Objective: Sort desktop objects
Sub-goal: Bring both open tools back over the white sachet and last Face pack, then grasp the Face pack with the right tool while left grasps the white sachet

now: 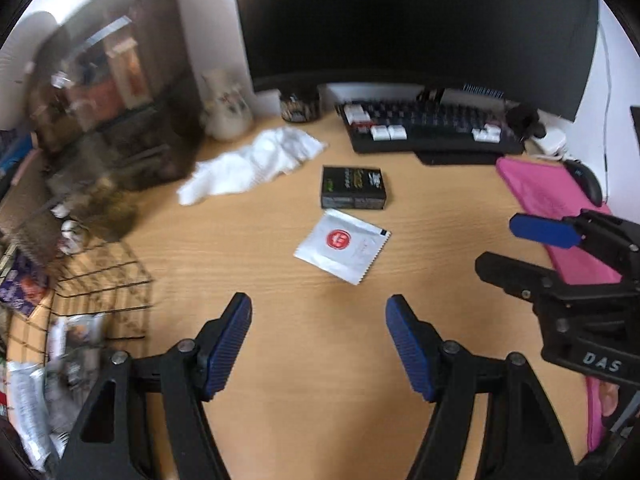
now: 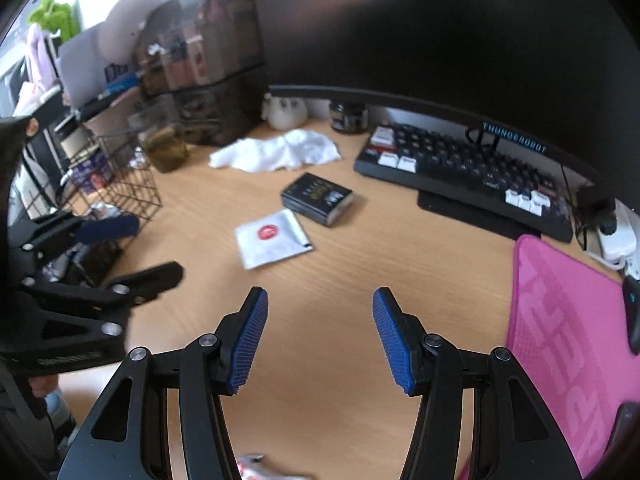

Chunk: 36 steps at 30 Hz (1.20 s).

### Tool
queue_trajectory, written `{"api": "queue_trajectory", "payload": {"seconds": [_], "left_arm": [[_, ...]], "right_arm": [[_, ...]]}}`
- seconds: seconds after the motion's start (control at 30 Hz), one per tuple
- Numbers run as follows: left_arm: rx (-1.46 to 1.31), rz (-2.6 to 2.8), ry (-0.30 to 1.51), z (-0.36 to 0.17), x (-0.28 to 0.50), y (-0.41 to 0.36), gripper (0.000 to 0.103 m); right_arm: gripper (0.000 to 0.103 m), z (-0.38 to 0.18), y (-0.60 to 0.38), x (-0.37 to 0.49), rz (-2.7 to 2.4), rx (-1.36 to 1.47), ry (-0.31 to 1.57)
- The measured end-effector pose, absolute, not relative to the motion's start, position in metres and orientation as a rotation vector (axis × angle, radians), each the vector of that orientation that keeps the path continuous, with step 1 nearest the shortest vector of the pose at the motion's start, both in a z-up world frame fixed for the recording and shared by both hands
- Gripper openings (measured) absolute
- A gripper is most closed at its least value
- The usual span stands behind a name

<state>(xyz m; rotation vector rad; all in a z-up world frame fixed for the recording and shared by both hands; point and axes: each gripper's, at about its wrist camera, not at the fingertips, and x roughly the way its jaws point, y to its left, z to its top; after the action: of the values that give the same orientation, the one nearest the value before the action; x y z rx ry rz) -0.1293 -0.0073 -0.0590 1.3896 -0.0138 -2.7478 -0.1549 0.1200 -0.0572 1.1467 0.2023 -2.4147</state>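
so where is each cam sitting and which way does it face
Left wrist: rides on the left gripper, looking forward over the desk toward the monitor; its own open fingers show below, and the right gripper enters from the right.
Right wrist: rides on the right gripper, facing the same desk from further right; its own open fingers show, and the left gripper enters from the left.
Shared: white sachet, black box, white cloth, keyboard.

The left gripper [image 1: 319, 312] is hovering over the tabletop [image 1: 280, 360], jaws spread wide and empty. Ahead, a white sachet [image 1: 342, 251] is lying just beside a black box [image 1: 354, 187]. The right gripper [image 1: 504, 248] is reaching in, jaws apart.
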Motion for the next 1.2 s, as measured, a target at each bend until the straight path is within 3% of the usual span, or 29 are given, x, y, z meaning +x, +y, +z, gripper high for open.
{"api": "queue_trajectory", "payload": {"seconds": [0.43, 0.63, 0.73, 1.07, 1.2], "left_arm": [[1.478, -2.649, 0.137, -0.086, -0.212, -0.038, 0.074], [1.532, -2.596, 0.095, -0.101, -0.227, -0.047, 0.074], [1.527, -2.603, 0.095, -0.101, -0.225, -0.048, 0.074], [1.504, -2.604, 0.027, -0.095, -0.194, -0.046, 0.074], [1.495, -2.607, 0.023, -0.093, -0.182, -0.047, 0.074]], "right_arm": [[0.054, -0.075, 0.086, -0.26, -2.377, 1.234, 0.24], [0.054, -0.09, 0.059, -0.301, -2.351, 1.268, 0.267], [0.049, -0.099, 0.046, -0.305, -2.342, 1.282, 0.334], [0.049, -0.111, 0.073, -0.269, -2.308, 1.374, 0.331], [0.043, -0.107, 0.083, -0.251, -2.346, 1.346, 0.351]]}}
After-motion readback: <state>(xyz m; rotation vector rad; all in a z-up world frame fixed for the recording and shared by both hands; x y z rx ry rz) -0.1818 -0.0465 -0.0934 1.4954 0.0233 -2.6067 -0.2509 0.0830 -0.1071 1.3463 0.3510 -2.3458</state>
